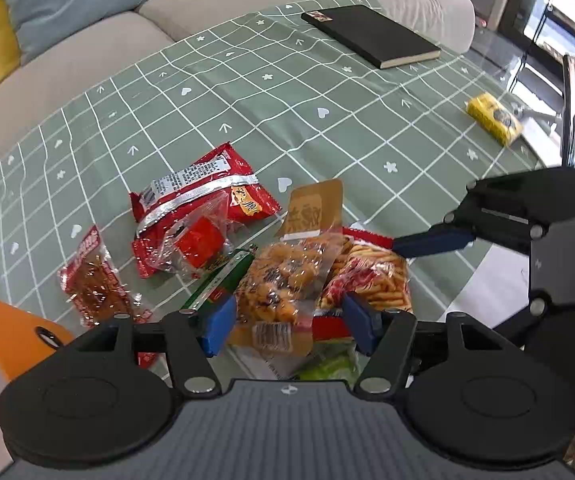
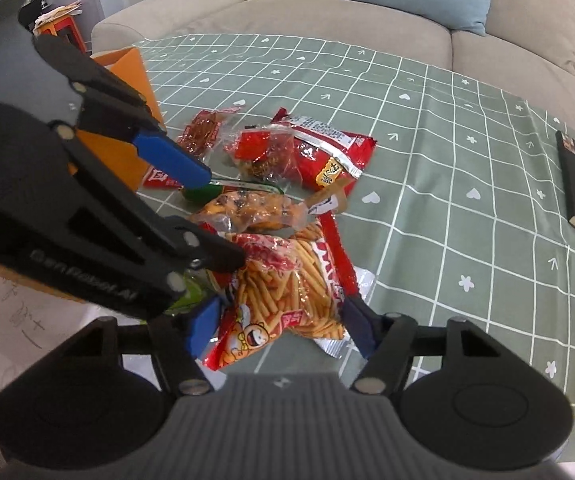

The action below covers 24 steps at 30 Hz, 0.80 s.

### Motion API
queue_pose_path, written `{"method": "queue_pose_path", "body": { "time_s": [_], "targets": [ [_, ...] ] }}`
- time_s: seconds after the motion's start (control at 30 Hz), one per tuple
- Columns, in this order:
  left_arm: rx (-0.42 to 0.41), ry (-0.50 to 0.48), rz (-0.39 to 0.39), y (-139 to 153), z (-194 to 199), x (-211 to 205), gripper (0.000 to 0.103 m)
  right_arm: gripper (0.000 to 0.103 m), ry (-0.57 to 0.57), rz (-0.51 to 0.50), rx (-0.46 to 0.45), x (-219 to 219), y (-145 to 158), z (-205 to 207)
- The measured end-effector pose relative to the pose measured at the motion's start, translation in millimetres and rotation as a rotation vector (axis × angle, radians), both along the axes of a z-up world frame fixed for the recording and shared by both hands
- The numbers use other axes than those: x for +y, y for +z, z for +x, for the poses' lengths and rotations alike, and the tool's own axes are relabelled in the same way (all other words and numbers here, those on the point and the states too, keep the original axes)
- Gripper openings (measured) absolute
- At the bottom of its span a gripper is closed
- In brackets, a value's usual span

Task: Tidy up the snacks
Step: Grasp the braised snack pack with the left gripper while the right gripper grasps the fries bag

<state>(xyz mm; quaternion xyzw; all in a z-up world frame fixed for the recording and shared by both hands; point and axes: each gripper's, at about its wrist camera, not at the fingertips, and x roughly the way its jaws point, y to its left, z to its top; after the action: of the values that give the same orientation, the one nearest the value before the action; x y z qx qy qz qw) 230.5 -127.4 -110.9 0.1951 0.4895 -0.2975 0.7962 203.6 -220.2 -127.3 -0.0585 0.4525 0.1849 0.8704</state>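
A heap of snacks lies on the green checked tablecloth. My left gripper is open, its blue pads on either side of a clear packet of golden nut balls without pressing it; the right wrist view shows it straddling that packet. My right gripper is shut on a bag of thin stick snacks, pads against both sides. One of its blue fingers shows at that bag's right edge. A big red bag, a small red packet and a green packet lie beside them.
An orange box stands at the left table edge, also the orange box behind my left gripper. A black book lies at the far side and a yellow packet to the right. A beige sofa borders the table.
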Motion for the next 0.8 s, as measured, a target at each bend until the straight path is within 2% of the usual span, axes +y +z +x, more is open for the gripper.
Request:
{"method": "queue_pose_path", "body": {
  "time_s": [0.13,0.2,0.27,0.37,0.43,0.53,0.73,0.8],
  "targets": [
    [0.003,0.044,-0.011,-1,7,-1,0.074,0.065,-0.016,0.009,0.000,-3,-1,4],
    [-0.022,0.055,-0.002,4,7,0,0.070,0.065,-0.027,0.027,0.006,-6,-1,6],
    [-0.052,0.055,0.018,8,7,2,0.069,0.064,-0.037,0.037,0.009,-9,-2,7],
    [-0.097,0.046,0.065,14,8,3,0.060,0.063,-0.051,0.043,0.011,-12,-2,8],
    [-0.134,0.038,0.105,16,8,4,0.059,0.062,-0.061,0.047,0.014,-13,-2,10],
    [-0.143,0.003,0.156,12,9,-2,0.054,0.062,-0.066,0.047,0.015,-13,-2,11],
    [-0.161,-0.104,0.235,-7,6,-24,0.051,0.062,-0.065,0.043,0.012,-11,-2,9],
    [-0.170,-0.124,0.258,-14,5,-30,0.044,0.062,-0.065,0.044,0.012,-11,-2,9]
  ]
}}
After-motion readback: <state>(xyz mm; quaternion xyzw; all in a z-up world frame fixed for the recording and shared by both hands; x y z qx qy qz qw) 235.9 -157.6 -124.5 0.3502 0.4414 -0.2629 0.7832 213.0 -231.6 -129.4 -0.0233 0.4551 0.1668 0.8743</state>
